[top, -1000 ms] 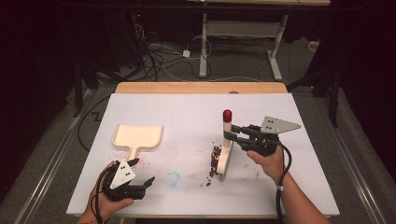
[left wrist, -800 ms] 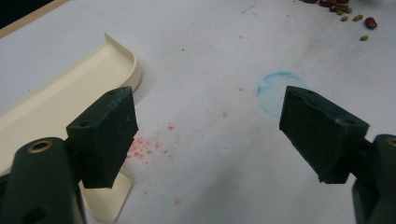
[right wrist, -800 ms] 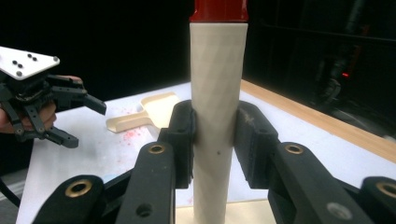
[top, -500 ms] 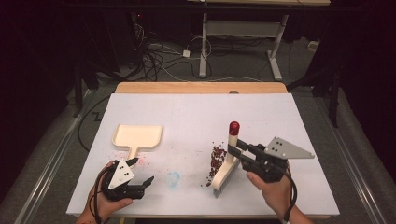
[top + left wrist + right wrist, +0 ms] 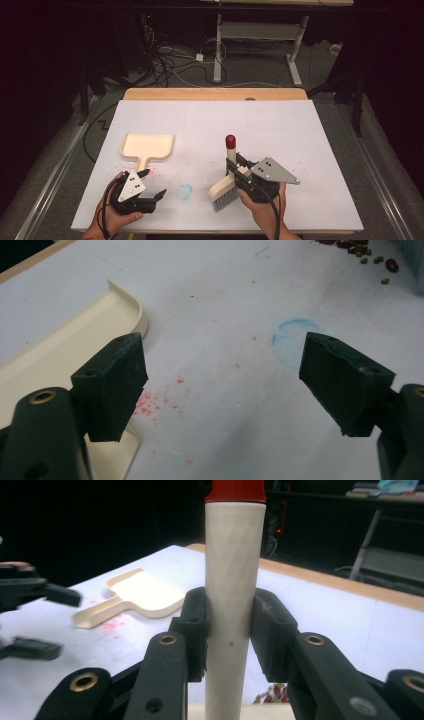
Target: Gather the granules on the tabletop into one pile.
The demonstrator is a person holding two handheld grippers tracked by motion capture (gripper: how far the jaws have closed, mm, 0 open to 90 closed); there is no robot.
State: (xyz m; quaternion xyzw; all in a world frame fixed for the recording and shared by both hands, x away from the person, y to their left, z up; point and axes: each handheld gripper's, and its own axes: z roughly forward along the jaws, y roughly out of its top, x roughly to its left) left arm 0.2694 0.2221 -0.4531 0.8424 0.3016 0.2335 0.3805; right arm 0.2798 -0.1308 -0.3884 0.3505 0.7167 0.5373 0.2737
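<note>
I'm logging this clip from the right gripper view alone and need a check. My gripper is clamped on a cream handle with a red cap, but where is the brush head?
Observer: In the high view the brush has its bristles down on the white table, near the person's edge.
Operator: Is the left gripper holding anything?
Observer: No. The left gripper has its jaws wide open, with only bare table between them.
Operator: Is anything lying between the two grippers?
Observer: Only a faint blue circle marked on the table, just left of the bristles.
</note>
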